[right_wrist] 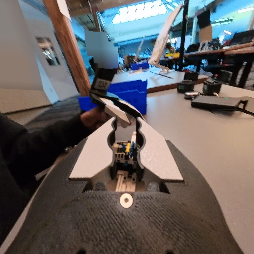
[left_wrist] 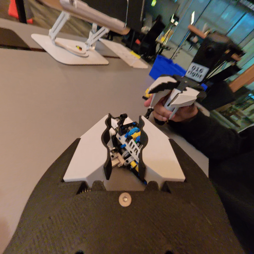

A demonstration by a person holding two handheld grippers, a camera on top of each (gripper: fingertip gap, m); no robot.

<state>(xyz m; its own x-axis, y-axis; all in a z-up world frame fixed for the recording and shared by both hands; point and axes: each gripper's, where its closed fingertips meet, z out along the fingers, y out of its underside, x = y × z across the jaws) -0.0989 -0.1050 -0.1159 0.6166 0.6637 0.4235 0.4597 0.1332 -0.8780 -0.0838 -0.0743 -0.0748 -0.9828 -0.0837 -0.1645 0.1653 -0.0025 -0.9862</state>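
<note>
Now both tools (left_wrist: 124, 118) (right_wrist: 125, 123) pinching brick models (left_wrist: 127, 143) (right_wrist: 125, 151), bare table (left_wrist: 48, 110) around.

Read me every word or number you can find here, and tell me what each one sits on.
White label on the black body above the right tongs: readable, but I do not repeat writing.
Label above the left tongs: too blurred.
Paper sheet on the table: print too small.
Framed sheet on the wall: too blurred.

A white printed label (left_wrist: 196, 72) on right tool (left_wrist: 160, 101)
</note>
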